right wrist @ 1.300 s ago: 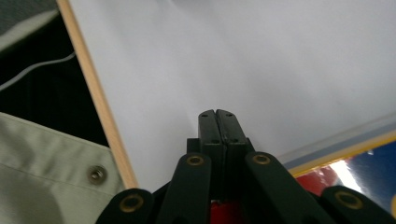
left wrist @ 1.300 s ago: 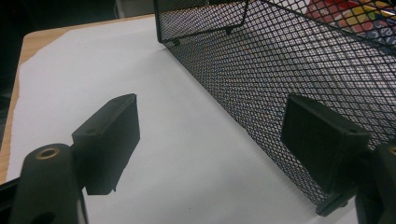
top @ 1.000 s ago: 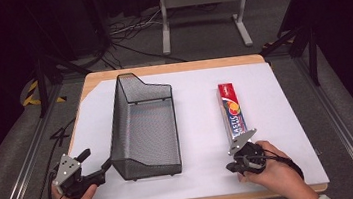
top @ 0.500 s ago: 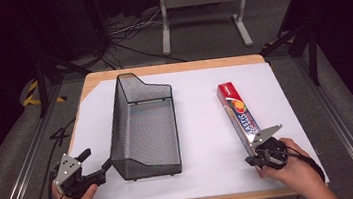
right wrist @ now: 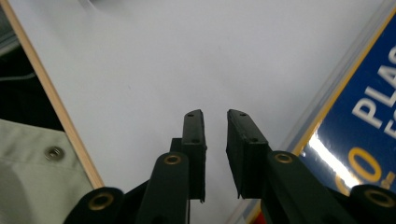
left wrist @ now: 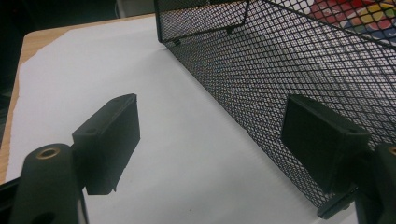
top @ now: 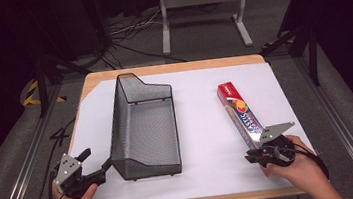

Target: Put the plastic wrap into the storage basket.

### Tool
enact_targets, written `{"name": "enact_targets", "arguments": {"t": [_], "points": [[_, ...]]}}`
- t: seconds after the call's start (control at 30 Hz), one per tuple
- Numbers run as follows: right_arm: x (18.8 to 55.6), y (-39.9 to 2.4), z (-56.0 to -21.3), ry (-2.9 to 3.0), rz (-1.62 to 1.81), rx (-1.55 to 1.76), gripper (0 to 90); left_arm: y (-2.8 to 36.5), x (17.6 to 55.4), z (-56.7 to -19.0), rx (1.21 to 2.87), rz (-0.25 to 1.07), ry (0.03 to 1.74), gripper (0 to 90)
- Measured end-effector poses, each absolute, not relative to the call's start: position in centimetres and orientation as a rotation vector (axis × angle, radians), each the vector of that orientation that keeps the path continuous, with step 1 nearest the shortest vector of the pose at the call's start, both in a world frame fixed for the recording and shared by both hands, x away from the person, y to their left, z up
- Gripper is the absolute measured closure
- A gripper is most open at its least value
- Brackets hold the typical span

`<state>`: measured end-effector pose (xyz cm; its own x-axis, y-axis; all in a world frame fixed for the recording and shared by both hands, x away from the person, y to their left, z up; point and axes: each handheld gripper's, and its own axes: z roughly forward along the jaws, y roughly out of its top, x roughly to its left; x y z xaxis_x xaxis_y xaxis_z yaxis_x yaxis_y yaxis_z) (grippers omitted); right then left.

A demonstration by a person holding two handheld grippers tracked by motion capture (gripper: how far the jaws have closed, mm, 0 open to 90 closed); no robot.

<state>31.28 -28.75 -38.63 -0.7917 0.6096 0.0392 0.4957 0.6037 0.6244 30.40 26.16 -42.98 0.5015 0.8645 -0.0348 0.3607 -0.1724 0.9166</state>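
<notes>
Plastic-wrap box (top: 240, 114), long and narrow with red and blue print, lies flat on the white sheet (top: 203, 126) that covers the table, its near end just ahead of the right gripper (top: 254, 157) and touching or almost touching the gripper's body. In the right gripper view the box (right wrist: 359, 116) runs along the right of the jaws, which stand nearly together with a thin gap and nothing between them, over bare sheet beside the box's edge.

My guess is that the box is light, stiff cardboard, smooth and a little slick on its printed faces. It should take a firm pinch across its narrow width without crushing. Held at the near end it would likely droop or swing, so a grip nearer the middle looks steadier. The jaws would need to spread wider than the box first.

Off to the left, the left gripper (top: 96, 175) rests beside the near corner of the black wire-mesh basket (top: 142, 128). Its jaws are spread wide and hold nothing; in the left gripper view one jaw sits right against or just short of the mesh wall (left wrist: 280, 84), the other over bare sheet.
</notes>
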Motion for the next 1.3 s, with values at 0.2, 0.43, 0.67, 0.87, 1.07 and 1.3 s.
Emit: {"name": "enact_targets", "arguments": {"t": [0.2,0.43,0.67,0.87,1.07,1.3], "points": [[30.8,-29.7,-37.2,2.416,1.241,0.825,53.0,26.0,30.5,-43.0,1.761,0.637,1.032,20.6],[30.6,-30.9,-36.4,2.2,1.375,0.855,44.6,26.0,30.5,-43.0,1.757,0.638,1.033,20.6],[30.7,-31.2,-36.4,2.088,1.448,0.868,40.5,26.0,30.6,-43.0,1.762,0.638,1.034,20.6],[31.1,-31.0,-35.7,2.104,1.389,0.876,42.4,25.9,30.7,-43.0,1.765,0.645,1.049,20.6],[32.4,-30.8,-34.5,2.057,1.354,0.898,37.6,26.0,30.6,-43.0,1.76,0.648,1.053,20.6],[34.6,-30.8,-33.6,2.033,1.285,0.964,29.6,26.1,30.6,-43.1,1.759,0.647,1.056,20.7]]}}
